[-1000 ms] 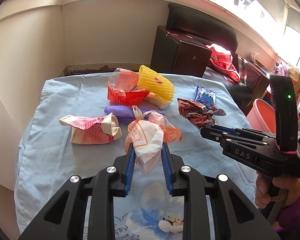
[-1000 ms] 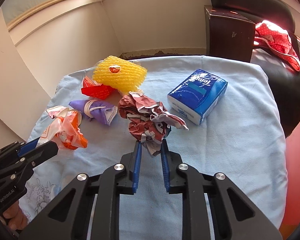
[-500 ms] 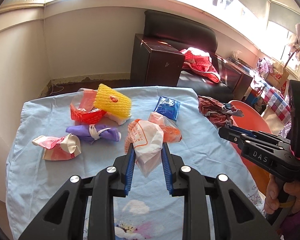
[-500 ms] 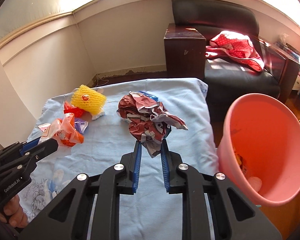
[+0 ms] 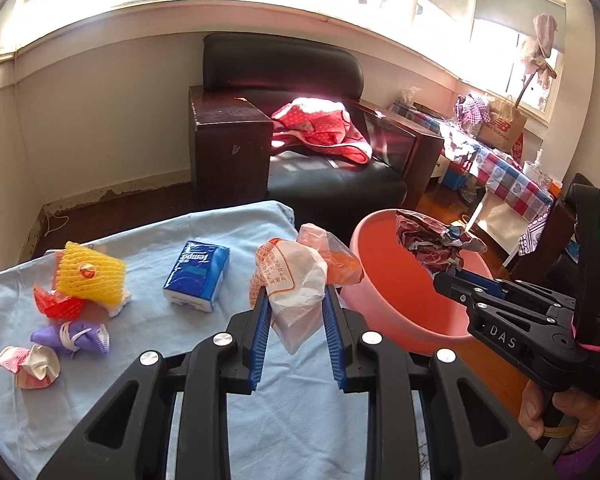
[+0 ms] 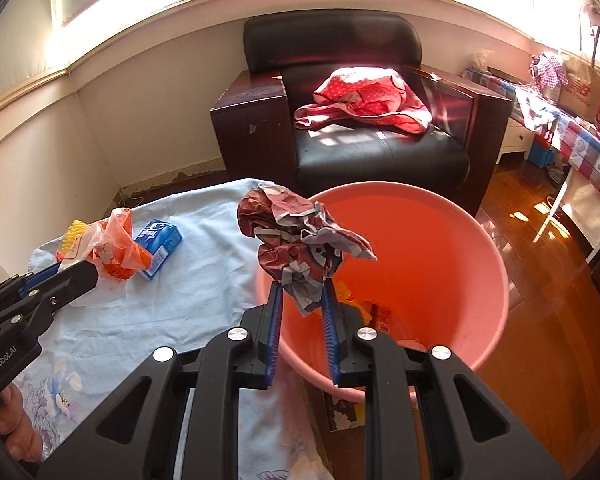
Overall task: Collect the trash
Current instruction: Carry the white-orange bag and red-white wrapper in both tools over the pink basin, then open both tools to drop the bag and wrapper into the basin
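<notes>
My left gripper (image 5: 294,296) is shut on a white and orange plastic bag (image 5: 296,280), held above the table's right edge beside the pink bucket (image 5: 384,320). It also shows in the right wrist view (image 6: 112,248). My right gripper (image 6: 300,292) is shut on a crumpled dark red paper wad (image 6: 296,244), held over the left rim of the pink bucket (image 6: 480,320). The wad also shows in the left wrist view (image 5: 428,240) over the bucket. Some trash lies at the bucket's bottom.
On the blue tablecloth (image 5: 140,360) lie a yellow foam net (image 5: 90,276), a red wrapper (image 5: 58,306), a purple bundle (image 5: 70,336), a pink and white wrapper (image 5: 28,364) and a blue tissue pack (image 5: 198,274). A black armchair (image 6: 364,120) stands behind.
Both grippers have swung right from over the table toward the pink bucket, each still holding its trash. The paper wad is now over the bucket.
</notes>
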{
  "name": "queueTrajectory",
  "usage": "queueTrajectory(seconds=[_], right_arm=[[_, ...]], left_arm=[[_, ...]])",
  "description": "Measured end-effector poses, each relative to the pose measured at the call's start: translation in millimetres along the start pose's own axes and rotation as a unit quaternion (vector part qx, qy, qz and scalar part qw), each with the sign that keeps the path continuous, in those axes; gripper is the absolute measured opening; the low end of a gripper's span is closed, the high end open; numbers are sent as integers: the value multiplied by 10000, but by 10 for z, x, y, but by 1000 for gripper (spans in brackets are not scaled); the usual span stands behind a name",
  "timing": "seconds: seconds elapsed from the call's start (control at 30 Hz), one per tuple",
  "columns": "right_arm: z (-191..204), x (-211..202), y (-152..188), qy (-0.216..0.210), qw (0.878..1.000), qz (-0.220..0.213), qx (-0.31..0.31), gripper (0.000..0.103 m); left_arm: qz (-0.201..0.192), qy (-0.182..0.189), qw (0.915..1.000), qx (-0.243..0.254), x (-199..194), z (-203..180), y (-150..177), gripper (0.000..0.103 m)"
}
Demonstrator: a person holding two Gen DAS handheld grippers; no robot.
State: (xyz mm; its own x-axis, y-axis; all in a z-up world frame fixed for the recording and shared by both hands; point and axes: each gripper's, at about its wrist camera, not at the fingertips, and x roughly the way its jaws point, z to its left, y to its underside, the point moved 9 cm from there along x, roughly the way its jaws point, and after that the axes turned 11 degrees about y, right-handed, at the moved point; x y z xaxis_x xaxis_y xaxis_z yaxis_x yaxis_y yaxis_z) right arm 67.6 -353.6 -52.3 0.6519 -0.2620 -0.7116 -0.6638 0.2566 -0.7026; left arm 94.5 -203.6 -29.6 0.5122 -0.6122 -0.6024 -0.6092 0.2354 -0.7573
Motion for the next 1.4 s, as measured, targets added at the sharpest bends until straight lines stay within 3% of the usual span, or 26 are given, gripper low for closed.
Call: queueTrajectory(seconds=[0.2,0.47,0.97,1.4], right_arm=[[-428,38,17,333,9990,42,284,20],[-690,160,106,551,9973,214,432,20],[-759,339,195,656,9959,447,436,20],[-781,415,204,725,9941,571,563,26]], left_arm=[[95,315,9989,319,283,-453,-144,25],[409,540,9962,550,667,-810,-143,25],[915,584,9934,362,1126,-864,-13,26],[846,558,9929,626,1124,-937,-2,29]])
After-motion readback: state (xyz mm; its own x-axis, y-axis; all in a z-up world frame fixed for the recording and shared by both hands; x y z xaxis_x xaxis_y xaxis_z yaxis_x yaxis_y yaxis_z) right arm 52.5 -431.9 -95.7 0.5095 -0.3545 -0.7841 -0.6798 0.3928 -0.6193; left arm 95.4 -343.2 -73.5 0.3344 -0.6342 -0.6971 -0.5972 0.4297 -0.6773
